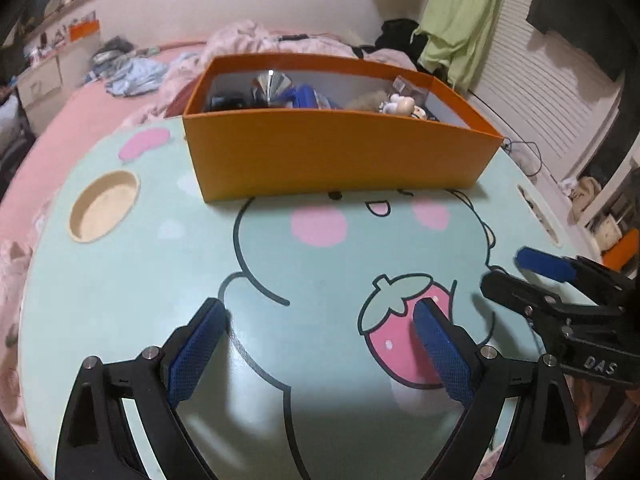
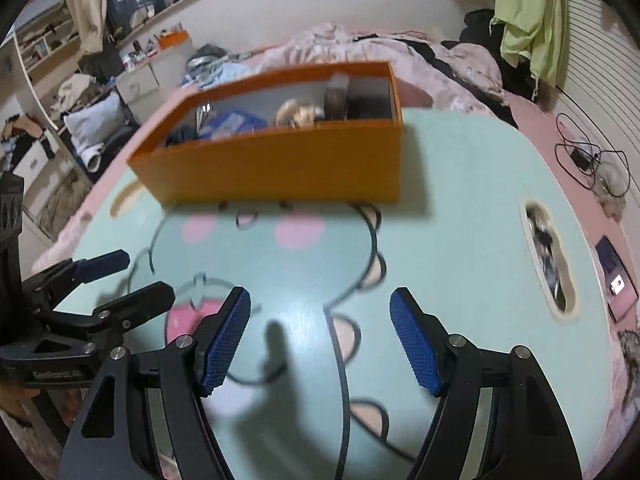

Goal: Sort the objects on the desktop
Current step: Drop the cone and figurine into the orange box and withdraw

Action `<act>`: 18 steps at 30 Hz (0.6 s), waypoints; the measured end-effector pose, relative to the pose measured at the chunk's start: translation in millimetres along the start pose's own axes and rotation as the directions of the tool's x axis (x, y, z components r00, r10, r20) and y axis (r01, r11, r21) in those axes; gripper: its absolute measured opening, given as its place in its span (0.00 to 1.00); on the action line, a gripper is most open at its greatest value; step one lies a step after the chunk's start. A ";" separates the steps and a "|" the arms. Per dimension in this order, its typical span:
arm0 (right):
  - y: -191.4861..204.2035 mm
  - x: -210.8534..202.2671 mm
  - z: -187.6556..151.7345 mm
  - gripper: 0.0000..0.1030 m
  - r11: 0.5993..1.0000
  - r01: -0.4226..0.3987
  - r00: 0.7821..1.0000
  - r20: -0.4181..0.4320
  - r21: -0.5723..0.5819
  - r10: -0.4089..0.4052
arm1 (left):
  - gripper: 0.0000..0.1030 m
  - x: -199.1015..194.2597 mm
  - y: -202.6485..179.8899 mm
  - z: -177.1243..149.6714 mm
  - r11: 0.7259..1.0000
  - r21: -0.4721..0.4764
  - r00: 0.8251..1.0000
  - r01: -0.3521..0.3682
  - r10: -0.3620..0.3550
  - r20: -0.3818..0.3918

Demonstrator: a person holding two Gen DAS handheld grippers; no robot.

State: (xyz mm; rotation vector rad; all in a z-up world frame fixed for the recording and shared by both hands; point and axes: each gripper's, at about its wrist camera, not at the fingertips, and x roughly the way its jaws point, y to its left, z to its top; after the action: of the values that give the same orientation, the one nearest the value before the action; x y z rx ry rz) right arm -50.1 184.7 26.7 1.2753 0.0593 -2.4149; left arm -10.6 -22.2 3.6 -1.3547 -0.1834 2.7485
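Beyond mint tabletop, open orange box holds jumbled items.

Pink bed with rumpled bedding, green cloth hanging by white slatted doors, cluttered shelves, dim light

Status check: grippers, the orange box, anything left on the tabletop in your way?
Left gripper open, empty. Right gripper open, empty. Orange box at table's far side, items inside. No loose objects between grippers and box.
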 end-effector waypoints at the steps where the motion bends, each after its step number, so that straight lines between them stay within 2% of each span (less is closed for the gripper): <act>1: 0.1 -0.3 -3.1 0.70 1.000 0.007 1.000 -0.004 0.000 -0.007 | 0.92 0.8 -3.1 -1.6 1.000 0.017 1.000 -0.016 0.016 0.001; 4: -0.5 -1.6 -10.2 0.71 0.999 0.046 0.999 -0.003 -0.006 -0.046 | 0.97 5.5 -12.8 -3.9 0.995 0.080 0.998 -0.059 0.059 0.000; 5: -0.6 -1.6 -10.8 0.74 0.998 0.063 0.998 -0.002 -0.013 -0.063 | 1.00 7.8 -16.1 -5.4 0.992 0.103 0.997 -0.075 0.075 0.004; 6: -0.8 -0.2 -11.5 0.83 0.997 0.074 0.997 -0.003 -0.020 -0.075 | 0.99 7.6 -14.0 -4.5 0.993 0.101 0.998 -0.063 0.063 0.005; 9: 3.1 5.7 -15.3 0.91 0.982 0.175 0.984 -0.001 -0.065 -0.175 | 1.00 7.2 -10.0 -6.3 0.993 0.106 0.998 -0.060 0.058 0.018; 12: -1.8 7.3 -15.2 1.00 0.983 0.176 0.984 -0.011 -0.046 -0.177 | 1.00 7.1 -7.3 -7.5 0.993 0.107 0.998 -0.057 0.053 0.032; 18: -1.5 5.9 -14.6 1.00 0.983 0.177 0.984 -0.006 -0.051 -0.178 | 1.00 6.1 -8.5 -8.7 0.992 0.109 0.998 -0.056 0.052 0.039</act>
State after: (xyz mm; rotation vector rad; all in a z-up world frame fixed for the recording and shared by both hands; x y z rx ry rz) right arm -42.2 187.4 13.3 1.3102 0.2454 -2.5377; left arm -7.2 -12.4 -5.2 -1.3021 0.0033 2.7818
